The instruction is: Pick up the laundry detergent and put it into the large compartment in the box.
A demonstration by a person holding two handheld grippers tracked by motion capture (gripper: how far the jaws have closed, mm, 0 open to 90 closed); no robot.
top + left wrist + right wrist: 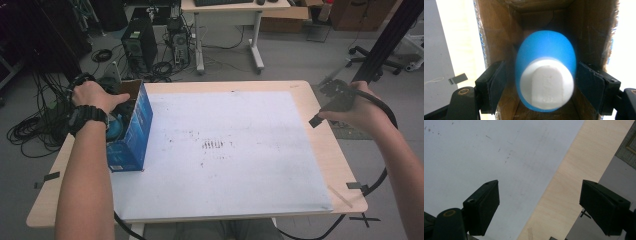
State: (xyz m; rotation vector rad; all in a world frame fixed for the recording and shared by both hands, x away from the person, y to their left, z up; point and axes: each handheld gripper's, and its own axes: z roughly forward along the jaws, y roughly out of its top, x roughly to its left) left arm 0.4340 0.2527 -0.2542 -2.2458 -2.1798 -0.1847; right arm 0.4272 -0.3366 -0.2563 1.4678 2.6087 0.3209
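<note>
Bottle (546,75), blue with a white cap, sits inside the open cardboard box (499,32) at the left edge of the desk (330,150), cap end toward me and its long axis running straight down the box, in line with my left tongs (541,82). Those tongs stand open, one jaw either side of the bottle near the cap, not yet pinching as far as I can judge. My left hand (92,97) is plainly the nearer one. My right tongs (539,205) hang open over the desk's right edge, well apart. I count one bottle, one box.
</note>
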